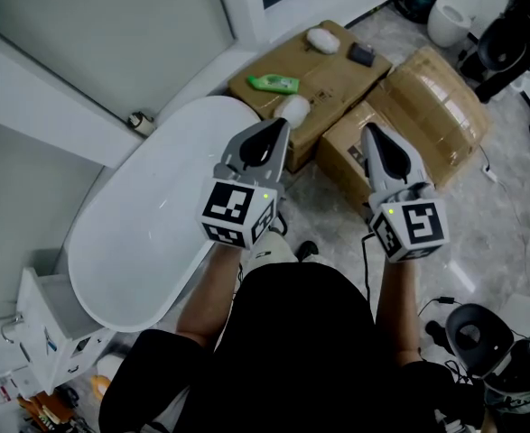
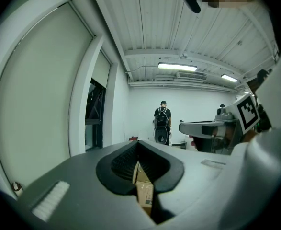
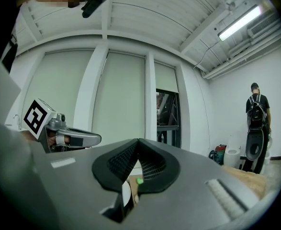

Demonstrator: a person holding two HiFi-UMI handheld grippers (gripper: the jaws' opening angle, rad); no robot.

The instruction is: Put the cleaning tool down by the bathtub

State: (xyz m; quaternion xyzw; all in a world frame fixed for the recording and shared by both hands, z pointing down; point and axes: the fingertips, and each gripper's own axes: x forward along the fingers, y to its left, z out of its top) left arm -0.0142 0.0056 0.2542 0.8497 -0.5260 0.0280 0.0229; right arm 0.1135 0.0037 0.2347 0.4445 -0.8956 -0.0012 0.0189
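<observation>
A white oval bathtub (image 1: 147, 233) fills the left of the head view. Beside it stand cardboard boxes (image 1: 337, 84) carrying a green bottle (image 1: 274, 84), a white rounded cleaning tool (image 1: 322, 40) and a small dark item (image 1: 362, 55). Another white rounded thing (image 1: 292, 108) lies at the box edge, just beyond my left gripper (image 1: 281, 126). My left gripper is shut and empty, raised between tub and boxes. My right gripper (image 1: 370, 132) is shut and empty too, hovering above the lower box. In the left gripper view the left gripper (image 2: 138, 145) has its jaws together; in the right gripper view the right gripper (image 3: 138, 143) likewise.
A white toilet (image 1: 450, 12) and black equipment (image 1: 513, 39) stand at the far right. A black round device (image 1: 477, 332) sits on the floor at lower right, a white cabinet (image 1: 52, 332) at lower left. A person with a backpack (image 2: 162, 121) stands far off.
</observation>
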